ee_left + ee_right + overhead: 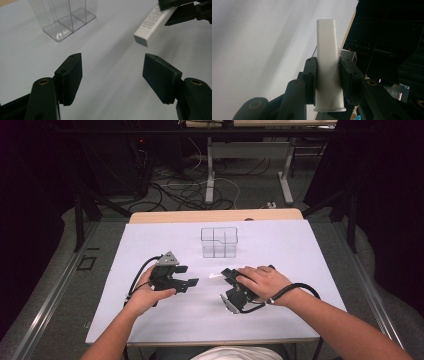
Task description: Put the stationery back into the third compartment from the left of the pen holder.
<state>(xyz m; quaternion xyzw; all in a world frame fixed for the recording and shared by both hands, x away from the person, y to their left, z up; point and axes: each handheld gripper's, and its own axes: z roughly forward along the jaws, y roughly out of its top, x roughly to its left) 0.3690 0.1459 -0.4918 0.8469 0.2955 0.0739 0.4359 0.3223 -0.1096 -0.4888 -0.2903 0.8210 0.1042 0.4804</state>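
White plastic tube (327,66) clamped between the pads of my right hand-held gripper (226,276), held off the paper-covered tabletop (150,320), its flat sealed end toward my left hand-held gripper (112,75). In the left gripper view the tube comes in at about 1 o'clock, printed side up, nothing yet around its free end. Left jaws stand apart with only bare tabletop between them; I read them as gripping nothing. Clear divided organiser (219,241) stands at 12 o'clock from both grippers, well apart from them, its compartments looking empty. My judgement: pickup is done. Left to do is either a handover to the left hand-held gripper or a direct carry, then lowering the tube upright into one compartment and letting go.
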